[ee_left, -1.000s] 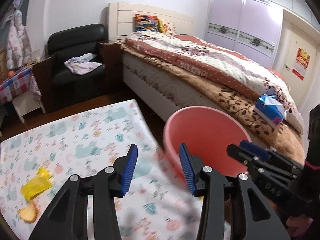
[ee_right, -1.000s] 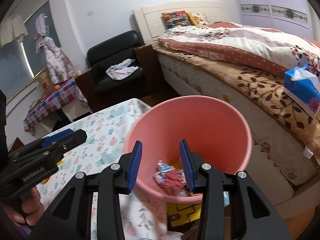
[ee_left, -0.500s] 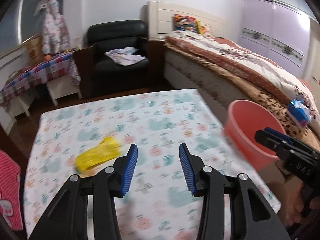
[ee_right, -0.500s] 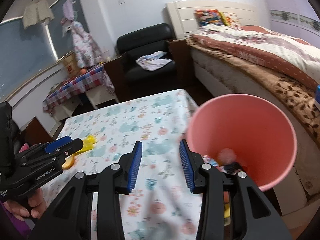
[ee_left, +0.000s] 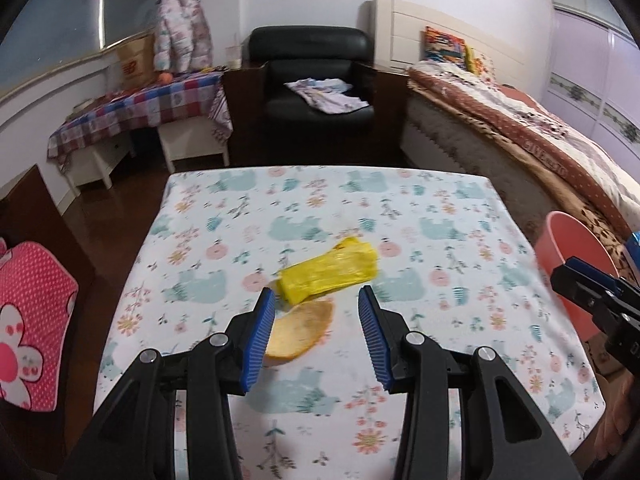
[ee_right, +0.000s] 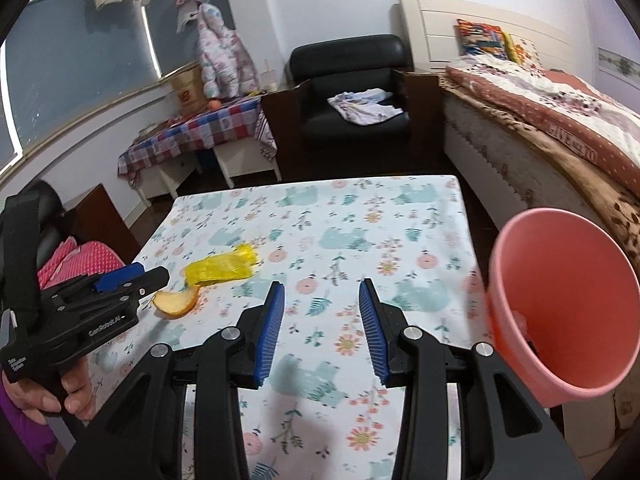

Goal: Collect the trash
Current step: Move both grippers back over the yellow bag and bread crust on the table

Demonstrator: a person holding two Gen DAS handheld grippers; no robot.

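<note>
Left wrist view: floral-clothed table (ee_left: 440, 208) beside a bed (ee_left: 520, 148); both claws open, empty.

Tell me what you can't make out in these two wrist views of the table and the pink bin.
- Pink bin: right wrist view shows only a blurred bit inside; contents unclear. In the left wrist view the right gripper and the frame edge cut it off.
- Orange-yellow piece beside the yellow wrapper: the left finger covers its edge; bread or peel, cannot tell.
- Left gripper: open, not touching.
</note>
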